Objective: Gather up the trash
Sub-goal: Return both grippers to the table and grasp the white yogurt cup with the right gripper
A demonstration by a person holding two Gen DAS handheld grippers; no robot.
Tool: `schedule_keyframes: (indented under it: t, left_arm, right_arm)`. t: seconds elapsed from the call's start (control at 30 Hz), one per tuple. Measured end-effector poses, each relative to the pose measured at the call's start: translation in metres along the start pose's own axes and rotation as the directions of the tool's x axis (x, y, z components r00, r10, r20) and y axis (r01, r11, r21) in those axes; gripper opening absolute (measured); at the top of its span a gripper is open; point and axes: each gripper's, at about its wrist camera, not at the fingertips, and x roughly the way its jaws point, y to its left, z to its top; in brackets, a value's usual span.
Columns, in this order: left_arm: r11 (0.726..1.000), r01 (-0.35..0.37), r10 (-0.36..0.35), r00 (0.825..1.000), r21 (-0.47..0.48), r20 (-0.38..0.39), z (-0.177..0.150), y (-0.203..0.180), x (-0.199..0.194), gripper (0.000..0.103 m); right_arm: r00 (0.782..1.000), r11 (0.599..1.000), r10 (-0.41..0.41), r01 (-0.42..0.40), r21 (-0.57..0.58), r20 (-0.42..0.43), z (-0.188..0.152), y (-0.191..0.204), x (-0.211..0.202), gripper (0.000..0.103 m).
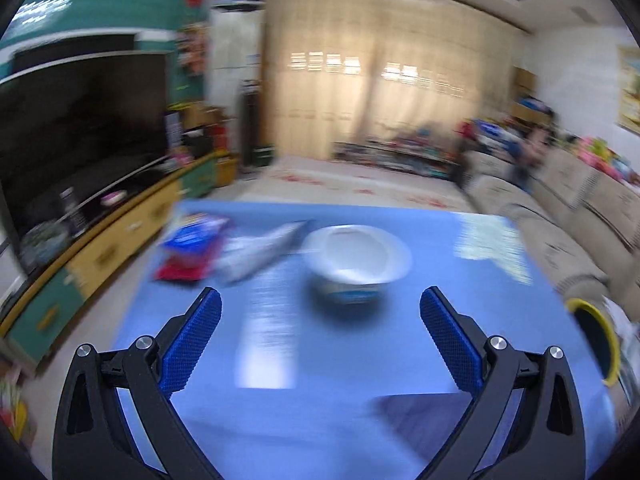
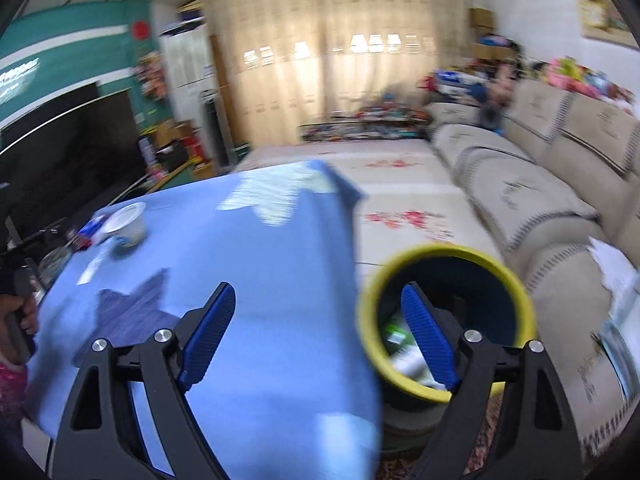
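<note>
A white paper cup with a blue band stands on the blue table, just ahead of my left gripper, which is open and empty. Left of the cup lie a silvery wrapper and a blue-and-red snack packet. My right gripper is open and empty, over the table's right edge. Its right finger is in front of the yellow-rimmed trash bin, which holds some wrappers. The cup and packet also show in the right wrist view, far left.
The bin's rim stands beyond the table's right edge. A beige sofa runs along the right. A TV on a low yellow-green cabinet stands left. The table has pale and dark patches. Views are motion-blurred.
</note>
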Motion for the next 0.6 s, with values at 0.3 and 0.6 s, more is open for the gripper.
schedule_keyframes:
  t: [0.3, 0.6]
  left_arm:
    - [0.945, -0.192, 0.188, 0.981, -0.266, -0.04, -0.025, 0.112, 0.013, 0.098]
    - [0.948, -0.257, 0.258, 0.966, -0.187, -0.02, -0.034, 0.087, 0.007, 0.098]
  right_arm:
    - [0.951, 0.93, 0.287, -0.306, -0.204, -0.118, 0.055, 0.154, 0.084, 0.081]
    - [0.876, 0.84, 0.406, -0.47, -0.271, -0.261, 0.081, 0.27, 0.182, 0.09]
